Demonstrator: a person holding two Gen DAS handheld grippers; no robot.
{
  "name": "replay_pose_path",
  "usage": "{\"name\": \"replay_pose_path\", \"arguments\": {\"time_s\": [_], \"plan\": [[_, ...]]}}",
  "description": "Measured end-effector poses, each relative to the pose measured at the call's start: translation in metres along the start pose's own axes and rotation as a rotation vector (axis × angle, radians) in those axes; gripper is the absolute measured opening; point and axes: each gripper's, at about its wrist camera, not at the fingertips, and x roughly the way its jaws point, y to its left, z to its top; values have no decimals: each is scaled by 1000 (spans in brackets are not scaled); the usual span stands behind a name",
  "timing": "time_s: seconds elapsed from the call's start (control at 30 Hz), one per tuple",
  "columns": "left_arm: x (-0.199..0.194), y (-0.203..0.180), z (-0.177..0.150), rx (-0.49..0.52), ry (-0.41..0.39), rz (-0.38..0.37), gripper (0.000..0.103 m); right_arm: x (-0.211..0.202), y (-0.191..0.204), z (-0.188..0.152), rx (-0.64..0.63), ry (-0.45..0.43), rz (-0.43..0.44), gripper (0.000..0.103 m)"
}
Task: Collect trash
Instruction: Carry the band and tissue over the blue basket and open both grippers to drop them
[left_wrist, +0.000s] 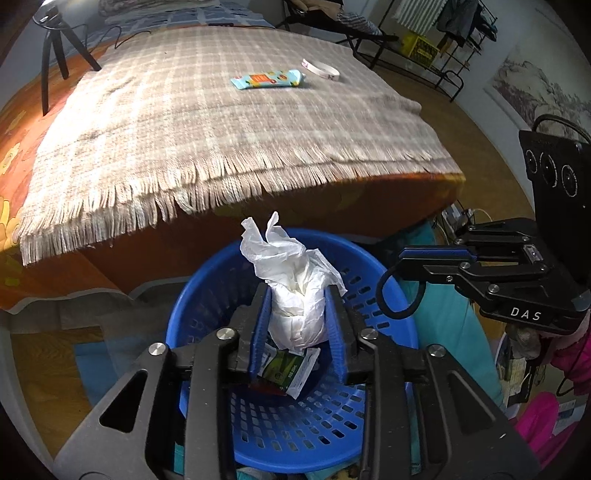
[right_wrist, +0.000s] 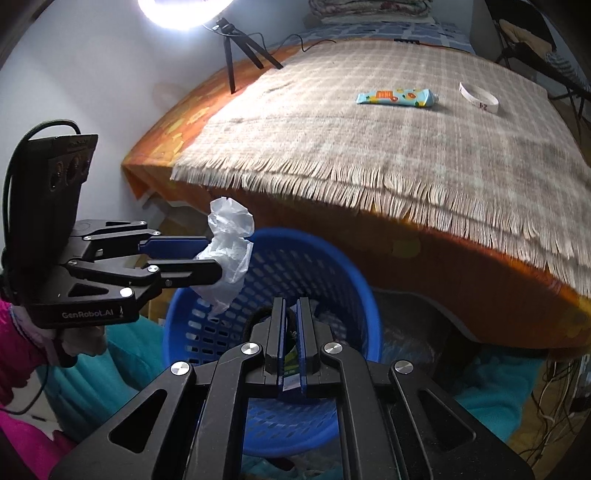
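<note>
My left gripper (left_wrist: 298, 295) is shut on a crumpled white wad of tissue (left_wrist: 291, 258), held upright over the blue slotted basket (left_wrist: 295, 435). A green-and-white packet (left_wrist: 291, 369) lies in the basket. In the right wrist view the left gripper (right_wrist: 216, 258) holds the wad (right_wrist: 231, 229) above the basket's (right_wrist: 332, 266) left rim. My right gripper (right_wrist: 291, 302) is shut on a black loop (right_wrist: 258, 315); from the left it (left_wrist: 397, 263) hovers at the basket's right rim with the loop (left_wrist: 379, 295) hanging. A light-blue wrapper (left_wrist: 267, 79) (right_wrist: 397, 96) and a white band (left_wrist: 321, 70) (right_wrist: 478, 96) lie on the bed.
A fringed plaid blanket (left_wrist: 184, 110) covers the orange-sheeted bed just behind the basket. A tripod (left_wrist: 55, 48) (right_wrist: 229, 55) with a ring light stands at the bed's far left. Teal cloth (right_wrist: 110, 369) surrounds the basket. Racks (left_wrist: 424, 44) stand at the back right. Pink sleeves (left_wrist: 569, 354) hold the grippers.
</note>
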Motion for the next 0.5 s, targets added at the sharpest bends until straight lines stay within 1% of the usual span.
{"name": "replay_pose_path", "arguments": {"time_s": [0.07, 0.17, 0.27, 0.37, 0.43, 0.5], "plan": [[2, -1, -1, 5, 7, 1, 35, 2, 0, -2, 2, 7, -2, 4], [4, -2, -3, 9, 15, 3, 35, 4, 0, -4, 7, 17, -4, 4], [5, -2, -3, 9, 19, 4, 35, 6, -2, -5, 14, 27, -14, 8], [6, -1, -3, 5, 20, 9, 35, 8, -4, -6, 24, 37, -22, 19], [6, 0, -2, -2, 21, 12, 36, 8, -5, -6, 27, 38, -29, 37], [6, 2, -2, -9, 19, 16, 46, 7, -5, -6, 27, 33, -34, 45]]}}
